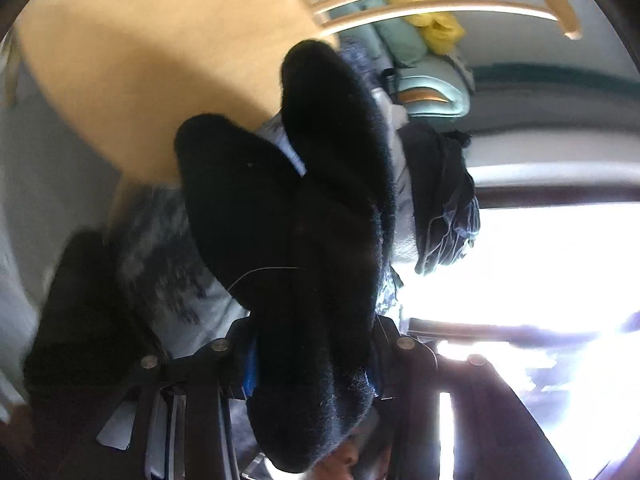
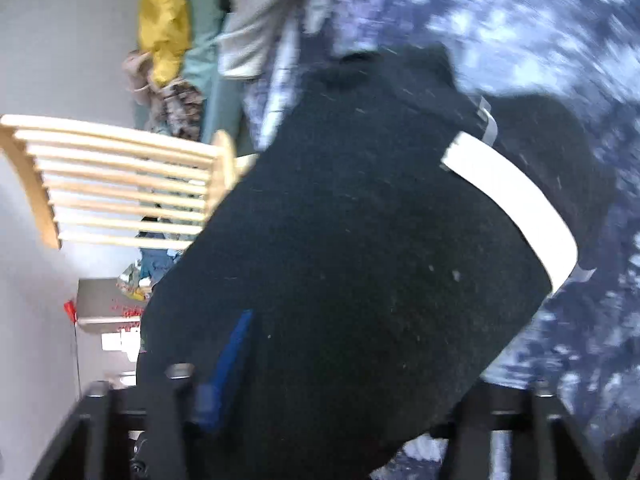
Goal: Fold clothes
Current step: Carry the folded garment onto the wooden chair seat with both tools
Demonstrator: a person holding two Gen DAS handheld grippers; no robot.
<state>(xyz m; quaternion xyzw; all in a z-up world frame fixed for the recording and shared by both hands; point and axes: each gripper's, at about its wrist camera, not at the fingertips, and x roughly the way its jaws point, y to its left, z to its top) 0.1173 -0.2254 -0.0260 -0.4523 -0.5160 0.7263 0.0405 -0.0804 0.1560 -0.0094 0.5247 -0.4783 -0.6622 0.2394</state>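
Left wrist view: the left gripper is pinching a black sock that flops up toward 12 o'clock, over the table edge. Right gripper is buried under another black sock with a white band; can't tell if it's actually clamped. Everything's blurry, so I'd guess a loose hold lets that sock slide onto the blue patterned cloth.

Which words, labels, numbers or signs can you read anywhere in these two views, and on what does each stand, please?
None can be read.
White band on the black garment: blank, no print visible.
Small grey tag beside the band: too blurred to tell whether it bears text.
Blue-and-white patterned cloth: pattern only, motion-blurred.
Black garment in the left wrist view: no label showing.
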